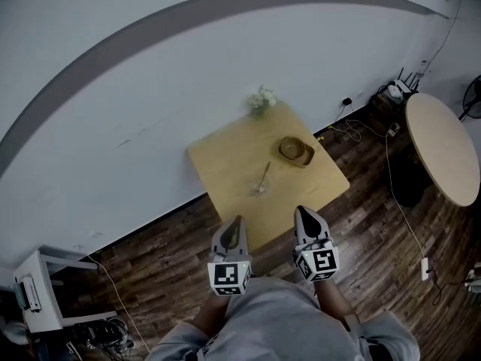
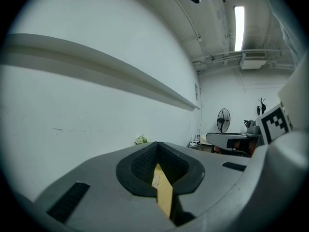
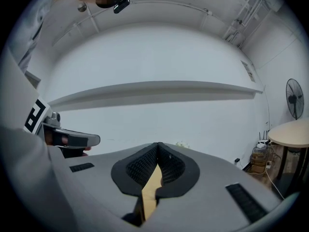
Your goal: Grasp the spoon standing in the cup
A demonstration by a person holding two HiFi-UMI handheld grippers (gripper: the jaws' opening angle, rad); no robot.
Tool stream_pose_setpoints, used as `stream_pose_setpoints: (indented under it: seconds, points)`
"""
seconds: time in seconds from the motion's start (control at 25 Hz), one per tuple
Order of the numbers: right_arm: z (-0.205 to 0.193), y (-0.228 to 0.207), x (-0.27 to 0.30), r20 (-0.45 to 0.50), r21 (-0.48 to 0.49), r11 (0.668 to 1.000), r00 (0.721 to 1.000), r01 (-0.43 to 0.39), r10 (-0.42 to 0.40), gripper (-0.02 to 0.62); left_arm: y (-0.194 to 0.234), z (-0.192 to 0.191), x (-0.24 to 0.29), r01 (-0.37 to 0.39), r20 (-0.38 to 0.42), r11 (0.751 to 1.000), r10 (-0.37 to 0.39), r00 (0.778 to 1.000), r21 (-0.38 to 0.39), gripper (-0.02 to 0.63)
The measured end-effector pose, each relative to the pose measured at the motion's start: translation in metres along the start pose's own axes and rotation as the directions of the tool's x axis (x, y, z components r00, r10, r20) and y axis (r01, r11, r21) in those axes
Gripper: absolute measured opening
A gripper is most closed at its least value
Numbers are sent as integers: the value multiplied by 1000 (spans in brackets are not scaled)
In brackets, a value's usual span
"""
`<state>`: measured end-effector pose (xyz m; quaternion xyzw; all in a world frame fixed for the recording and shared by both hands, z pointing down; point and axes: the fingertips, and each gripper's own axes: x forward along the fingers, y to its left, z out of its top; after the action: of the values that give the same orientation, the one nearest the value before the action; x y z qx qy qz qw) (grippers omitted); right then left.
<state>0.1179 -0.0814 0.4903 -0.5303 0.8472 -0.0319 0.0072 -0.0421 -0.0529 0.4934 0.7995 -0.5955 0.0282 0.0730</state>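
On the small square wooden table (image 1: 225, 164) a spoon (image 1: 264, 176) leans upright in a clear cup (image 1: 259, 189) near the table's middle. Both grippers hang side by side in front of the table's near edge, well short of the cup. My left gripper (image 1: 236, 224) has its jaws pressed together with nothing between them, as the left gripper view (image 2: 157, 148) also shows. My right gripper (image 1: 302, 213) is shut and empty too (image 3: 158, 147). Neither gripper view shows the cup or spoon; only a strip of tabletop shows below the closed pads.
A wooden bowl (image 1: 296, 151) sits right of the cup and a small bunch of white flowers (image 1: 261, 98) stands at the table's far corner by the white wall. A round table (image 1: 443, 147) and floor cables (image 1: 394, 194) lie to the right, a white rack (image 1: 36, 295) at lower left.
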Motion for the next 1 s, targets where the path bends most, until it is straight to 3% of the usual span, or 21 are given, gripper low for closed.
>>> stream_pose_setpoints:
  seconds: [0.6,1.0]
  points:
    - [-6,12,52,-22,107,989,995,100,-99,-2,68,8,34,58,-6,998,-58,998,-12,2]
    - [-17,8,75,-55,98,990,994,98,-93,-2,88,8,48,28,-7,999,-28,1000,-20,2]
